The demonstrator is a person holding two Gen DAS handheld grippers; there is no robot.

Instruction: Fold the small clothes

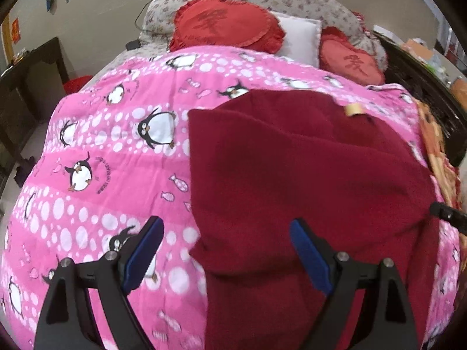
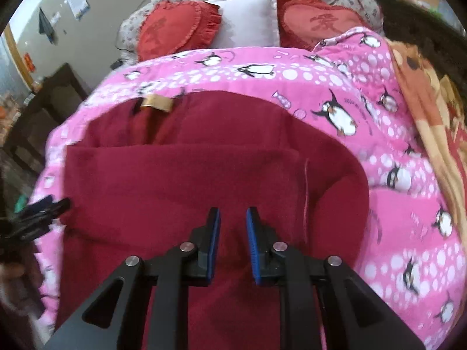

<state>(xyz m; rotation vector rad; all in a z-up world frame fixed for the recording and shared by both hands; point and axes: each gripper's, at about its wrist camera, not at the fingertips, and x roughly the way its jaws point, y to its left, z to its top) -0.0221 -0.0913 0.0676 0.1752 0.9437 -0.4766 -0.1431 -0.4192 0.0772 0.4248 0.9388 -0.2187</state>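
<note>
At the bottom of the left wrist view, left gripper [image 1: 226, 237] spread wide, holding nothing, straddling the left edge of the dark red garment [image 1: 306, 180]. Low in the right wrist view, right gripper [image 2: 232, 218] narrowed to a slim gap, nothing visibly caught, poised above the cloth. Garment spread across frame centre on the pink penguin quilt [image 1: 102, 151], tan label [image 2: 157, 102] at its far edge, one layer seemingly folded over already. Probably mid-fold; next, pinch a near edge and carry it across.
</note>
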